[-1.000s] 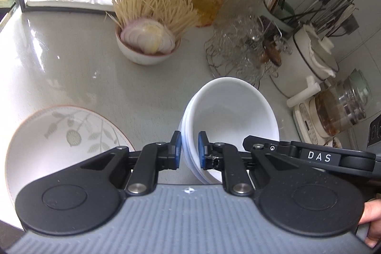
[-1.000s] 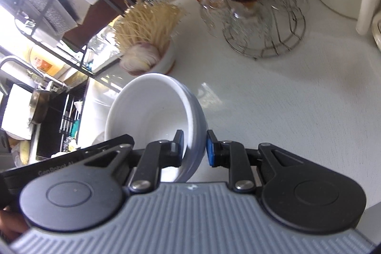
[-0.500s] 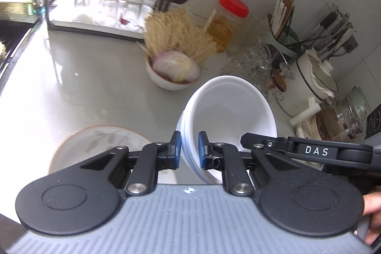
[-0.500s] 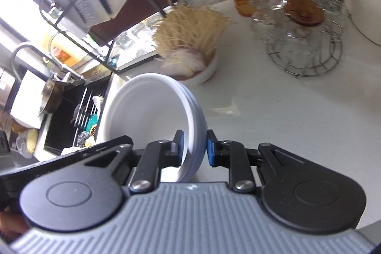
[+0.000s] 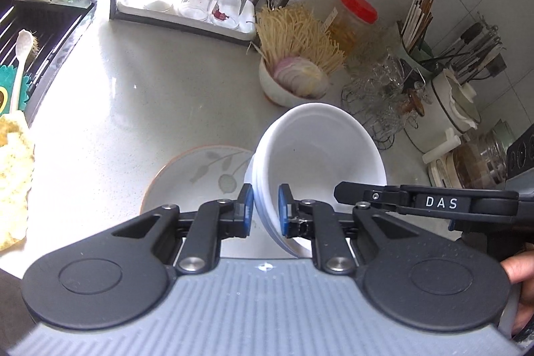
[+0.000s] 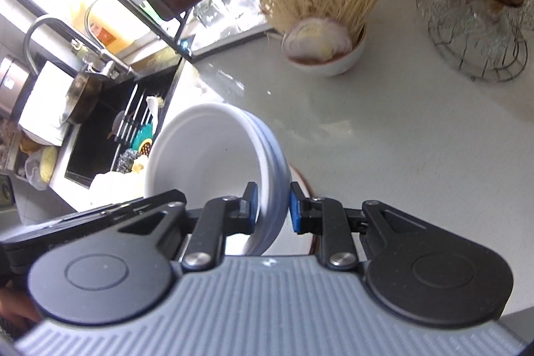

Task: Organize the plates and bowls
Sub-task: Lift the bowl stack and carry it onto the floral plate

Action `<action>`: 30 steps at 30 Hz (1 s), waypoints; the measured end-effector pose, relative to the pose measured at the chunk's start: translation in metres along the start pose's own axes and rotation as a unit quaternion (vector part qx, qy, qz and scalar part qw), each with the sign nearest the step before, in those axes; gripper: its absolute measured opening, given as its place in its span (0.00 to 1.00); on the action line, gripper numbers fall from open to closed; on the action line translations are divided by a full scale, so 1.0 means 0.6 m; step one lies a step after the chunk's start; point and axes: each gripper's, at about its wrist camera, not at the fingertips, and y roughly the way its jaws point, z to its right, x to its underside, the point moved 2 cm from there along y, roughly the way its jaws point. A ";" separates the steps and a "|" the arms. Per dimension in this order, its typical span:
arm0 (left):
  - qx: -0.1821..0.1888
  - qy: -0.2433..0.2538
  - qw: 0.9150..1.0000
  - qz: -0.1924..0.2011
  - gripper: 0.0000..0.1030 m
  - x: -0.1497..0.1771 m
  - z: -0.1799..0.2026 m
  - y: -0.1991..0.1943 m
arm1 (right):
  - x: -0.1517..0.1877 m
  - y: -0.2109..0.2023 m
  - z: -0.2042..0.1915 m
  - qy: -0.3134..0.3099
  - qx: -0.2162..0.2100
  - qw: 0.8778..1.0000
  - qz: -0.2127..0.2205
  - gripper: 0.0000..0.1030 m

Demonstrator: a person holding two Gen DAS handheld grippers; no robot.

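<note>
Pale kitchen counter spreads between sink and rack, bearing a leaf-patterned plate. Above the plate hangs a nested stack of white bowls, tilted. Left gripper and right gripper each clench opposite rims, probably to share the weight.

right hand-held gripper | clamps rim of stacked white bowls | above counter

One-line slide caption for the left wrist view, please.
Left gripper clamps the rim of stacked white bowls above a leaf-patterned plate on the kitchen counter.
</note>
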 end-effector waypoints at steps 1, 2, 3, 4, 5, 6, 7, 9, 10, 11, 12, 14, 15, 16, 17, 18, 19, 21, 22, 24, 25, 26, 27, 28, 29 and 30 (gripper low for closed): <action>0.001 -0.003 1.000 -0.003 0.17 0.004 -0.005 0.001 | 0.004 0.003 -0.003 0.001 0.003 1.000 -0.002 0.22; 0.002 -0.005 1.000 -0.005 0.17 0.007 -0.010 0.002 | 0.008 0.006 -0.006 0.002 0.005 1.000 -0.002 0.22; 0.003 -0.006 1.000 -0.008 0.17 0.011 -0.015 0.004 | 0.014 0.009 -0.008 0.004 0.009 1.000 -0.003 0.22; 0.001 -0.004 1.000 -0.011 0.17 0.014 -0.020 0.007 | 0.018 0.014 -0.010 0.007 0.014 1.000 -0.005 0.22; -0.002 0.000 1.000 -0.013 0.17 0.018 -0.024 0.009 | 0.022 0.018 -0.011 0.007 0.016 1.000 -0.005 0.22; -0.002 0.004 1.000 -0.014 0.17 0.022 -0.027 0.011 | 0.027 0.023 -0.011 0.009 0.020 1.000 -0.005 0.22; -0.001 0.005 1.000 -0.015 0.17 0.026 -0.032 0.014 | 0.033 0.027 -0.013 0.009 0.026 1.000 -0.006 0.22; 0.003 0.000 1.000 -0.020 0.17 0.034 -0.042 0.020 | 0.042 0.036 -0.019 0.001 0.040 0.999 -0.001 0.22; 0.002 0.001 1.000 -0.028 0.18 0.040 -0.046 0.027 | 0.046 0.041 -0.021 0.002 0.047 0.999 -0.002 0.22; -0.001 0.004 0.999 -0.035 0.18 0.045 -0.050 0.033 | 0.048 0.047 -0.019 0.005 0.052 0.999 -0.006 0.22; -0.003 0.004 0.999 -0.041 0.18 0.048 -0.054 0.038 | 0.050 0.053 -0.017 0.008 0.052 0.999 -0.008 0.22; 0.000 0.000 0.999 -0.046 0.18 0.053 -0.064 0.046 | 0.053 0.061 -0.016 0.013 0.053 0.998 -0.009 0.22; 0.000 -0.001 0.999 -0.049 0.18 0.055 -0.068 0.049 | 0.055 0.065 -0.016 0.014 0.054 0.998 -0.009 0.22; 0.001 -0.001 0.999 -0.051 0.18 0.056 -0.071 0.052 | 0.057 0.068 -0.016 0.015 0.055 0.998 -0.007 0.22; 0.002 0.000 0.999 -0.052 0.18 0.056 -0.073 0.055 | 0.058 0.071 -0.017 0.014 0.058 0.998 -0.006 0.22; 0.001 0.000 0.999 -0.053 0.18 0.057 -0.076 0.058 | 0.060 0.075 -0.017 0.012 0.062 0.998 -0.006 0.22; 0.001 0.001 0.999 -0.053 0.18 0.057 -0.077 0.060 | 0.061 0.078 -0.019 0.008 0.065 0.998 -0.005 0.22; 0.004 0.001 0.999 -0.048 0.19 0.056 -0.077 0.063 | 0.062 0.083 -0.021 0.003 0.071 0.997 -0.001 0.22; 0.004 0.001 0.999 -0.047 0.20 0.055 -0.077 0.064 | 0.062 0.084 -0.021 0.004 0.073 0.997 0.000 0.22; 0.003 0.002 0.999 -0.046 0.20 0.051 -0.077 0.067 | 0.061 0.085 -0.019 0.006 0.073 0.997 0.002 0.22; 0.002 0.002 0.999 -0.046 0.20 0.050 -0.076 0.068 | 0.060 0.085 -0.018 0.009 0.072 0.997 0.003 0.23; 0.001 0.002 0.999 -0.045 0.20 0.049 -0.076 0.069 | 0.060 0.085 -0.018 0.011 0.069 0.998 0.005 0.24; 0.000 0.001 0.999 -0.045 0.20 0.048 -0.076 0.069 | 0.060 0.085 -0.018 0.012 0.068 0.998 0.006 0.24; 0.001 0.000 0.999 -0.046 0.20 0.048 -0.076 0.069 | 0.060 0.085 -0.017 0.013 0.067 0.998 0.006 0.24; 0.003 -0.001 0.999 -0.047 0.22 0.047 -0.076 0.069 | 0.059 0.085 -0.017 0.016 0.067 0.998 0.006 0.24; 0.006 0.000 0.999 -0.047 0.25 0.048 -0.076 0.069 | 0.059 0.084 -0.016 0.018 0.065 0.998 0.006 0.24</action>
